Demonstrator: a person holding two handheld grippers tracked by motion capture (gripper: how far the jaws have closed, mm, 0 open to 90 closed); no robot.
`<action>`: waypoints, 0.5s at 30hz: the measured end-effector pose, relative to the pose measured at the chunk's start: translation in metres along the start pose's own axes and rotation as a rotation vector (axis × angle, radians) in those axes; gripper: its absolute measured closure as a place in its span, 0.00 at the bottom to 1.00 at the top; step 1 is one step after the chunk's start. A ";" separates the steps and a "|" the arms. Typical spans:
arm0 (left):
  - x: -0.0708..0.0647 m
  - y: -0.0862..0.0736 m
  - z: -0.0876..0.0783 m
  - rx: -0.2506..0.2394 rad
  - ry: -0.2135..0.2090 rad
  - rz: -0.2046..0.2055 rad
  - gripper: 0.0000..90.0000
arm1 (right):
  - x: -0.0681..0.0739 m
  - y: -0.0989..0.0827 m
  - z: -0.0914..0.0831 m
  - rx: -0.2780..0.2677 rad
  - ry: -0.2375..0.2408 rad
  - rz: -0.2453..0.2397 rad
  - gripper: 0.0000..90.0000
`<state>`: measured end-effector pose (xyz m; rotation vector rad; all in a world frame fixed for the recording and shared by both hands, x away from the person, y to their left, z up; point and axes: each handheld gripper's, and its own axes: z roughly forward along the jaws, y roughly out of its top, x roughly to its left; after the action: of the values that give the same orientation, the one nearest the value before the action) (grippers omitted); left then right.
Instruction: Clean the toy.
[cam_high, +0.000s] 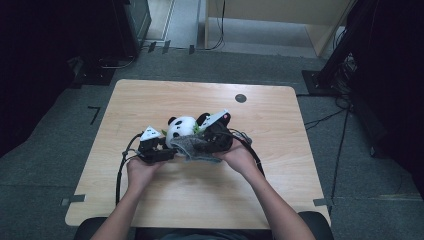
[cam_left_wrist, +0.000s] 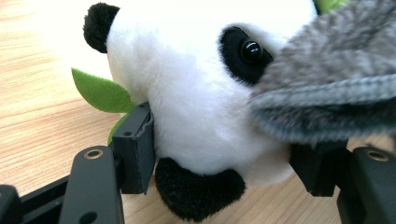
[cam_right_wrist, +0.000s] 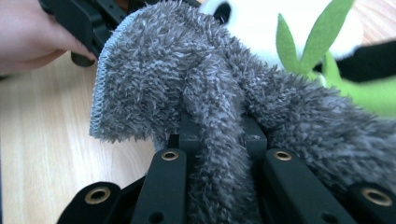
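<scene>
Grey fuzzy cloth (cam_right_wrist: 187, 84) limp, bunched, pinched in right gripper (cam_right_wrist: 217, 135); left gripper (cam_left_wrist: 224, 154) clamped soft panda plush (cam_left_wrist: 205, 93) head. Best grabbed by cloth fold.

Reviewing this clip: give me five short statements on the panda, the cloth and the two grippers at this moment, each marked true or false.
1. The left gripper has its jaws on either side of the panda. True.
2. The right gripper is open with nothing in it. False: its jaws are shut on a fold of the grey cloth.
3. The cloth drapes over part of the panda. True.
4. The panda lies on the floor. False: it is on the wooden table.
5. The panda has red leaves attached. False: the leaves are green.
</scene>
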<state>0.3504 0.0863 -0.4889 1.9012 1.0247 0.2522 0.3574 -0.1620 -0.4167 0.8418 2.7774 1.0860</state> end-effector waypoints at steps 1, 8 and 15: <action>0.000 0.000 0.000 0.000 0.000 -0.001 0.37 | -0.001 -0.002 -0.002 0.001 0.000 0.005 0.86; 0.000 0.000 0.000 -0.005 -0.004 -0.004 0.37 | -0.013 -0.014 -0.021 -0.023 -0.013 0.039 0.86; 0.001 -0.001 0.000 -0.002 -0.006 0.004 0.37 | -0.036 -0.028 -0.049 -0.070 -0.083 0.103 0.86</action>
<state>0.3502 0.0871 -0.4894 1.9013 1.0159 0.2495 0.3634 -0.2271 -0.4032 1.0077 2.6388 1.1284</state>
